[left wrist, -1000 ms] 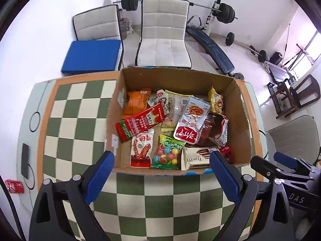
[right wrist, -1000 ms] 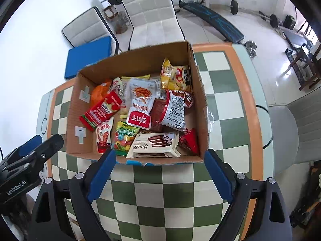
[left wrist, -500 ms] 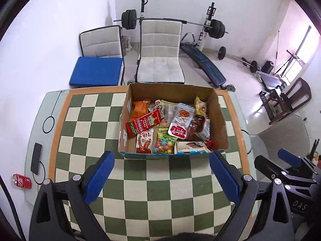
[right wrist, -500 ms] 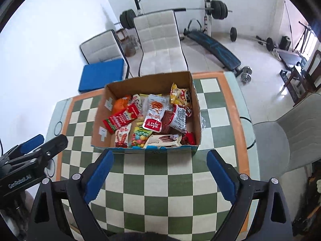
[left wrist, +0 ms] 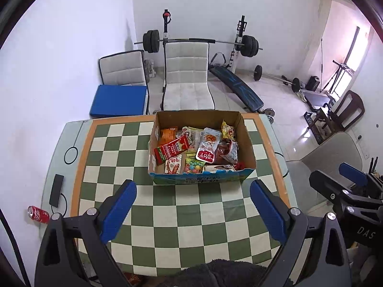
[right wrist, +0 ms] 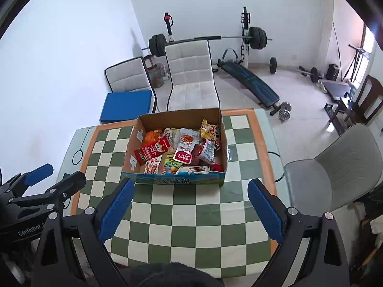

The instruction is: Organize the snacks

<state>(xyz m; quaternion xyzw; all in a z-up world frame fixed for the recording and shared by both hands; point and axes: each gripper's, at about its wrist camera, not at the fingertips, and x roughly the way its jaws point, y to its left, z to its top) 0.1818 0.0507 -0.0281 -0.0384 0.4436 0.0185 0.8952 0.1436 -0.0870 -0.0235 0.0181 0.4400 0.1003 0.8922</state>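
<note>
An open cardboard box (left wrist: 201,179) (right wrist: 177,180) stands on the far half of the green-and-white checkered table (left wrist: 167,215). It holds several snack packets: a red packet (left wrist: 171,148), a white-and-red pouch (left wrist: 208,147), a yellow bag (left wrist: 227,130), an orange bag (left wrist: 167,134) and a candy bag (left wrist: 195,166). My left gripper (left wrist: 192,186) hangs high above the table in front of the box, open and empty. My right gripper (right wrist: 190,184) hangs beside it at the same height, also open with nothing between its blue pads. Neither touches the box.
A black phone (left wrist: 56,190) lies on the table's left margin, and a red cola can (left wrist: 38,214) lies nearer the left corner. Two white chairs, one with a blue cushion (left wrist: 118,100), stand behind the table. A grey chair (right wrist: 335,167) is to the right, gym gear beyond.
Both grippers have risen and drawn back from the box, which now looks smaller and farther off. More of the table and room shows. The snacks have not moved.
</note>
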